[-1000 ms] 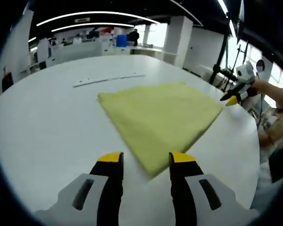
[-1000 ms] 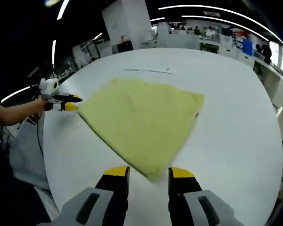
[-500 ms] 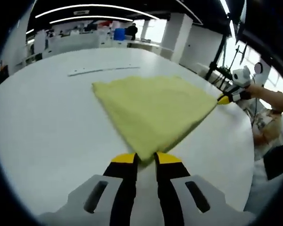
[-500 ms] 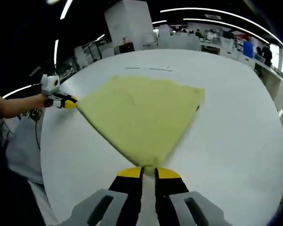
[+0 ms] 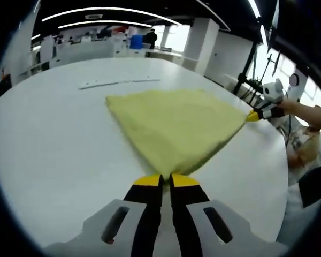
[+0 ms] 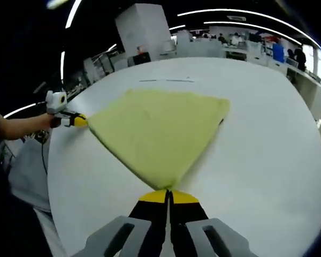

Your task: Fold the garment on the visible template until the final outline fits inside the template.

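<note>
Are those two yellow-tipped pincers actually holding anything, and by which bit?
Yes: the left gripper and right gripper each pinch a corner of the yellow garment.

This is a large open-plan office or lab hall. Long strip lights (image 5: 96, 10) run in curved lines across a dark ceiling. A broad white desk (image 5: 48, 139) stands in the open floor, and far behind it are rows of white workstations (image 6: 241, 45) with people (image 5: 150, 38) at them. A thick white pillar (image 6: 144, 29) rises nearby, and bright windows (image 5: 289, 67) line the right side.
</note>
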`<state>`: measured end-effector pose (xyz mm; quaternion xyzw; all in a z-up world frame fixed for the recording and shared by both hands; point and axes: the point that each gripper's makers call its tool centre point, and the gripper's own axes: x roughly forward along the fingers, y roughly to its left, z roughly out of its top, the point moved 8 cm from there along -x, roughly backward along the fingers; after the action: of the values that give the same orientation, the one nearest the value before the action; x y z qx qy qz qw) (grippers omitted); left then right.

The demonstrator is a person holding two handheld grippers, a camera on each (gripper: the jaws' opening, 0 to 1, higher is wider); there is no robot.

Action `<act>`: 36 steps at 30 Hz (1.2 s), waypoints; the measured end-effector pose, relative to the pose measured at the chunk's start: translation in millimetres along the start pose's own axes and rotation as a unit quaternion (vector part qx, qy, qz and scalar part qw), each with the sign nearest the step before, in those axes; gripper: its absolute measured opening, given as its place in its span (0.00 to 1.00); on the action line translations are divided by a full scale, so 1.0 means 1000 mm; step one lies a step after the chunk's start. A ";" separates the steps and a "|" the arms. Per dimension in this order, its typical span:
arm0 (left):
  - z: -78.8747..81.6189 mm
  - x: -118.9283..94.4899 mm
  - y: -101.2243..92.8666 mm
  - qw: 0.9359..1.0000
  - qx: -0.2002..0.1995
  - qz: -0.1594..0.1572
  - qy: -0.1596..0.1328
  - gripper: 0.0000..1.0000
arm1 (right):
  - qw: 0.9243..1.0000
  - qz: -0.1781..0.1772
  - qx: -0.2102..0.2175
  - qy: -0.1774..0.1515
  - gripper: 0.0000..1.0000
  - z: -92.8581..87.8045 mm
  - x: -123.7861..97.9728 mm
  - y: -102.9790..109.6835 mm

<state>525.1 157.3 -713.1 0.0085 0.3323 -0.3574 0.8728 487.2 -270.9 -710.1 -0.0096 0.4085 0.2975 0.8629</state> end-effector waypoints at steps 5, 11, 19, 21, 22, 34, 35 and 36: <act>0.000 0.000 -0.001 1.000 -0.007 0.003 -0.001 0.01 | 1.000 -0.005 -0.013 0.003 0.00 -0.001 -0.005 -0.003; -0.001 -0.002 -0.003 1.000 -0.007 0.009 -0.001 0.00 | 1.000 0.001 -0.022 0.000 0.00 -0.001 -0.008 -0.001; -0.007 -0.005 -0.009 1.000 0.005 0.005 0.012 0.00 | 1.000 -0.001 -0.016 0.008 0.00 -0.008 -0.010 0.002; -0.008 -0.007 -0.011 1.000 0.009 0.004 0.014 0.00 | 1.000 0.000 -0.015 0.008 0.00 -0.010 -0.011 0.004; -0.009 -0.008 -0.010 1.000 0.009 0.003 0.014 0.00 | 1.000 0.000 -0.014 0.008 0.00 -0.011 -0.012 0.005; -0.025 -0.018 -0.020 1.000 0.002 0.000 0.019 0.00 | 1.000 0.004 0.009 0.011 0.00 -0.030 -0.022 0.017; -0.026 -0.019 -0.021 1.000 0.002 0.000 0.019 0.00 | 1.000 0.004 0.009 0.011 0.00 -0.031 -0.023 0.017; -0.027 -0.020 -0.022 1.000 0.001 -0.002 0.020 0.00 | 1.000 0.003 0.011 0.011 0.00 -0.033 -0.024 0.018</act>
<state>484.7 160.0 -717.3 0.0154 0.3490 -0.3586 0.8656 443.2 -276.8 -710.9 -0.0021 0.4212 0.2958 0.8574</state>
